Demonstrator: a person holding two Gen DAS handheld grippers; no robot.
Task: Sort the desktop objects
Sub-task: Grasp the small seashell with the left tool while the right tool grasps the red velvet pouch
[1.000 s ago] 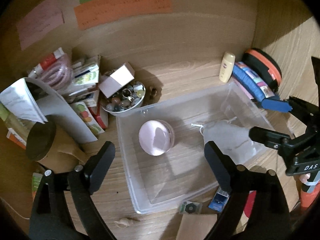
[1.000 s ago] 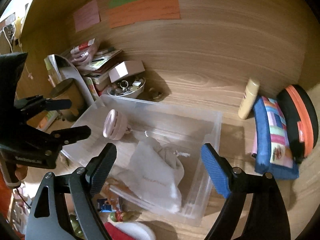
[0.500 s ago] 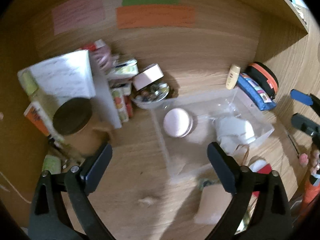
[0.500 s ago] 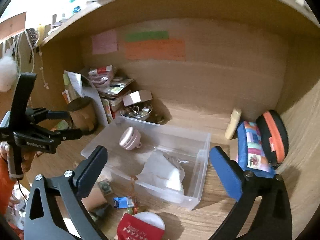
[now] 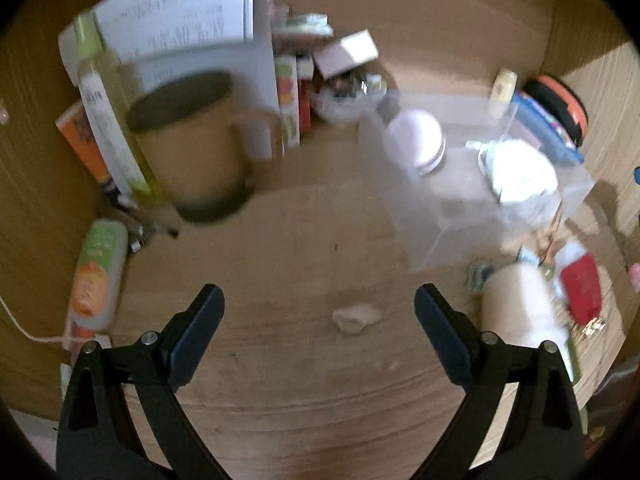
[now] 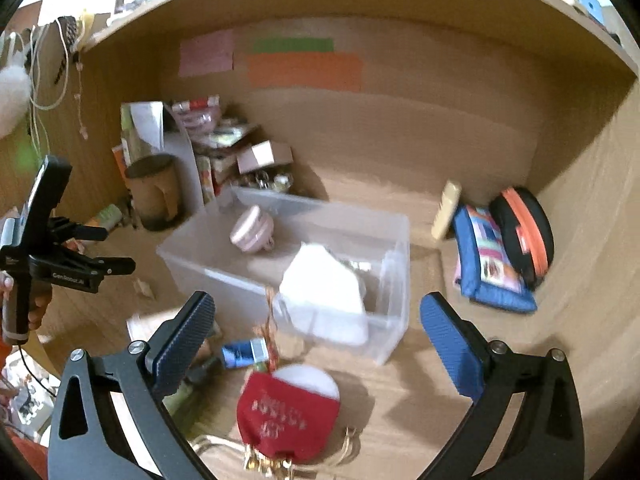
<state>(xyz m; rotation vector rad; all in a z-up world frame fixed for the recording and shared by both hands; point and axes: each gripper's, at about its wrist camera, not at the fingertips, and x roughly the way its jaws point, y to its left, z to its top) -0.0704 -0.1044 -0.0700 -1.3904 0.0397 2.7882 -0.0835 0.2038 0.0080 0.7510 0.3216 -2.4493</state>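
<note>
A clear plastic bin (image 6: pixel 394 240) (image 5: pixel 420 240) stands on the wooden desk. It holds a pink round case (image 6: pixel 252 227) (image 5: pixel 418 140) and a white cloth pouch (image 6: pixel 324 292) (image 5: pixel 520 176). My left gripper (image 5: pixel 318 334) is open and empty, low over the desk left of the bin, with a small crumpled scrap (image 5: pixel 354 316) between its fingers' line. It also shows in the right wrist view (image 6: pixel 112 250). My right gripper (image 6: pixel 316 336) is open and empty, in front of the bin, above a red pouch (image 6: pixel 286 416) and a small blue tube (image 6: pixel 244 352).
A brown mug (image 5: pixel 192 144), papers, boxes and a bowl of trinkets (image 6: pixel 264 178) crowd the back left. A green-orange tube (image 5: pixel 98 272) lies at the left. A cream bottle (image 6: pixel 446 210), blue patchwork pouch (image 6: pixel 492 256) and black-orange case (image 6: pixel 524 232) sit right of the bin.
Both grippers have pulled back and away from the bin. The left one swung left and down toward the desk near the mug. Both views are now motion-blurred.
</note>
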